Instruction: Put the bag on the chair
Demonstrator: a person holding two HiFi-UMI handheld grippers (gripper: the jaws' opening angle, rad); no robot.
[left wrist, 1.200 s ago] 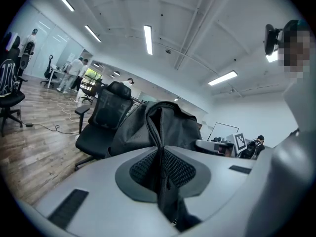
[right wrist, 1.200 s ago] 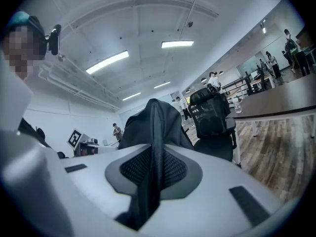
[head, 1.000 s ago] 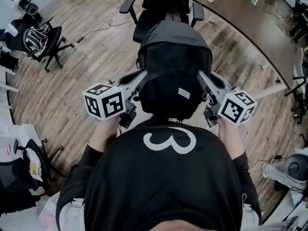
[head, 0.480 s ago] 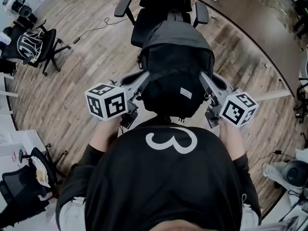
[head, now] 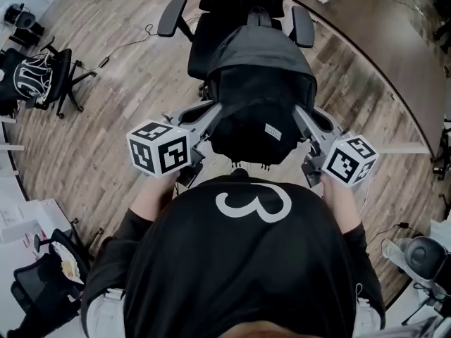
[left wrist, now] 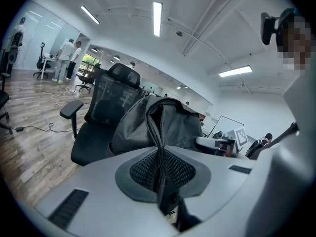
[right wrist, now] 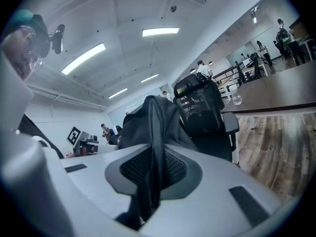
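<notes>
At the left, the left gripper (head: 211, 113) is seen closed narrow on a black woven strap (left wrist: 157, 132) of the dark grey fabric backpack (head: 257, 83), and only a thin band of webbing is caught between its meshed pads. It is judged that this strap could be dragged out of so slim a pinch if the load were swung or jerked. The backpack is carried in the air between the two grippers, clear of the pale wooden plank floor (head: 127, 104) and just before the black mesh-backed office chair (head: 208, 37), whose seat is partly overlapped by its far end in the head view. Whether it is already above the seat cannot be told. If it were lowered too early, it could be set on the seat's front edge and be tipped back onto the floor. The chair's left armrest (head: 171, 16) and right armrest (head: 303, 27) flank the gap, so a drift to either side could leave the backpack snagged or propped askew. The chair could also be pushed or swivelled away if nudged. At the right, the right gripper (head: 299, 113) is likewise clamped narrow on a second black strap (right wrist: 156, 132). Were one side let go before the other, the backpack would likely be swung and dropped unevenly
</notes>
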